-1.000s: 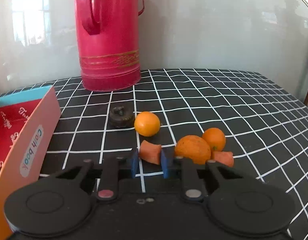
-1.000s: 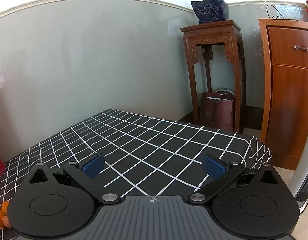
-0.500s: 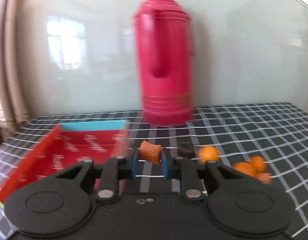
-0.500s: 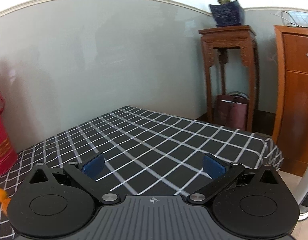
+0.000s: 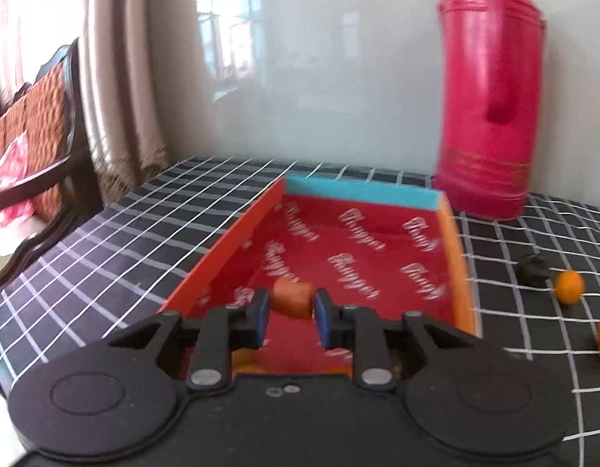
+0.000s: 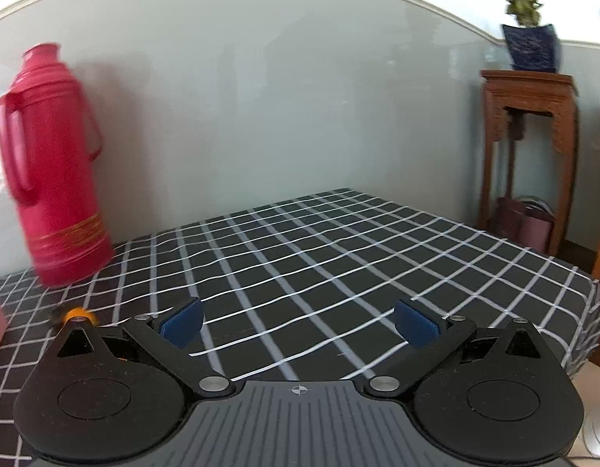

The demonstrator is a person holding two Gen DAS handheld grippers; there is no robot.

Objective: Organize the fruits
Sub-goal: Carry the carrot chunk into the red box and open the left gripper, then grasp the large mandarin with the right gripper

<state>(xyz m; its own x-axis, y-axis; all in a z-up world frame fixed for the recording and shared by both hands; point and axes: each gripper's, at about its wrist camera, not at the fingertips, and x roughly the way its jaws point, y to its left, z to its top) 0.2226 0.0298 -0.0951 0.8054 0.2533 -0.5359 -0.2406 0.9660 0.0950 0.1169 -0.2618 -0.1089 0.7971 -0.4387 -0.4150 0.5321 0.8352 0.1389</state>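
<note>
Orange chunk (image 5: pixel 292 302) clamped in left hand-held gripper (image 5: pixel 290 313) over red box (image 5: pixel 377 249) — right hand-held gripper (image 6: pixel 298 321) spread apart.

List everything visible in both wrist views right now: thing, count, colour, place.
orange chunk: 1, orange, held between the left gripper's pads above the box
box: 1, red inside with white lettering, orange sides, blue far wall, on the tablecloth left of the thermos
thermos: 1, pink-red, at the table's back edge by the wall
round oranges: 2 in the left view, orange, right of the box; one cut off at the frame edge
dark lump: 1, blackish, beside the nearer orange; too blurred to identify
tablecloth: 1, black with white grid
plant stand: 1, brown wood, holding a blue potted plant
left gripper: shut on the chunk
right gripper: open, over bare cloth
</note>
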